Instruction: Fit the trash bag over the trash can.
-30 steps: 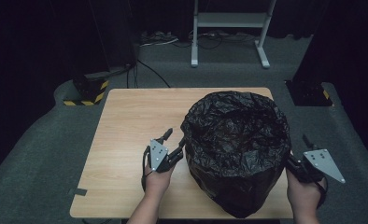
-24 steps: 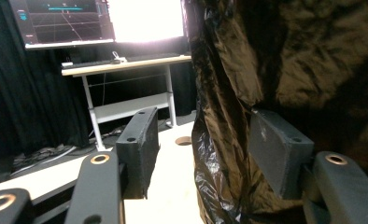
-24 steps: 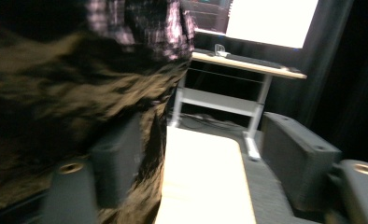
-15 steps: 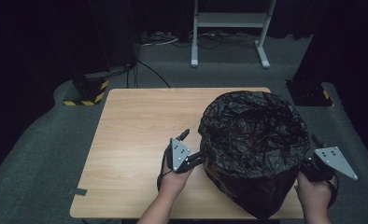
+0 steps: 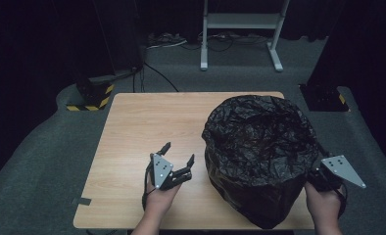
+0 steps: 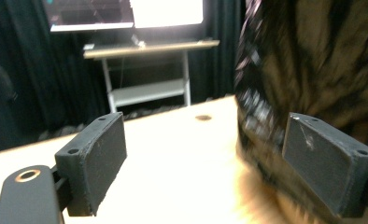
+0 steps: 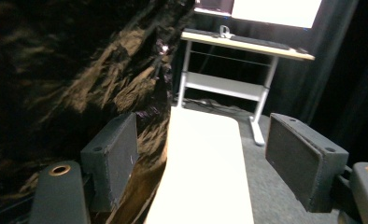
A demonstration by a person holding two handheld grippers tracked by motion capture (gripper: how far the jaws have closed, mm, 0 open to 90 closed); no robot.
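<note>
A crinkled black bin bag (image 5: 262, 156) bulges over a round bin on the right half of the wooden table (image 5: 147, 122). My left gripper (image 5: 179, 152) is open just left of the bag, with a small gap between them. In the left gripper view the bag (image 6: 313, 56) rises at the right, behind the left gripper (image 6: 210, 163), whose wide-apart jaws hold nothing. My right gripper (image 5: 320, 171) sits at the bag's right side, partly hidden by it. In the right gripper view the bag (image 7: 70, 70) is beside the left pad of the open right gripper (image 7: 205, 158).
The bag reaches the table's right and front edges. Bare tabletop (image 6: 173, 154) lies to the left and behind. A white desk frame (image 5: 240, 34) and cables stand on the grey floor beyond; a yellow-black striped base (image 5: 90, 100) sits at the far left.
The bag and both grippers shifted right over the first half second. The left gripper, against the bag's side then, has since drawn back left and now stands apart from it.
</note>
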